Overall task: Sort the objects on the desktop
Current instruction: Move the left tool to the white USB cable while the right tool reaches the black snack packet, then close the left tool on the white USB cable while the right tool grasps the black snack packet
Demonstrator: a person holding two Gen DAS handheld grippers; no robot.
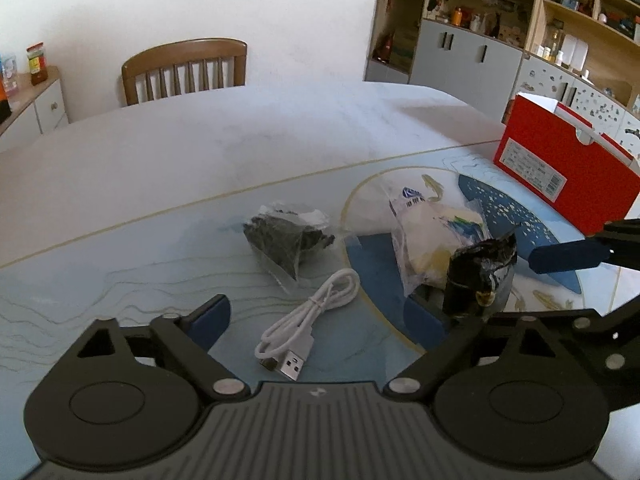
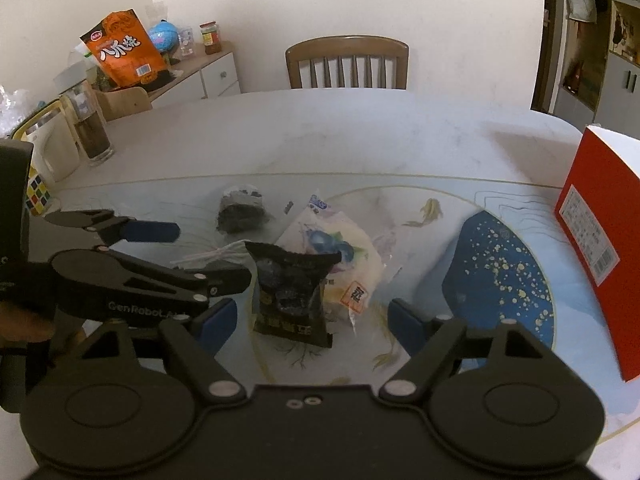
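In the left wrist view a coiled white USB cable [image 1: 308, 320] lies on the patterned table mat [image 1: 120, 272], between the wide-apart fingers of my left gripper [image 1: 318, 310]. The pads do not touch it. In the right wrist view a black snack packet [image 2: 292, 296] stands between the fingers of my right gripper [image 2: 310, 320], with gaps on both sides. Behind it lie a white packet [image 2: 340, 260] and a clear bag of dark contents [image 2: 242, 212]. The left gripper [image 2: 192, 256] shows at the left over the cable [image 2: 216, 256]. One blue finger [image 1: 568, 258] of the right gripper appears beside the black packet [image 1: 480, 272].
A red box [image 1: 568, 168] [image 2: 600, 240] stands upright at the right edge of the mat. A Rubik's cube [image 2: 38, 194], a kettle and a glass jar [image 2: 90, 124] stand at the far left. A wooden chair [image 2: 347, 62] is behind the table.
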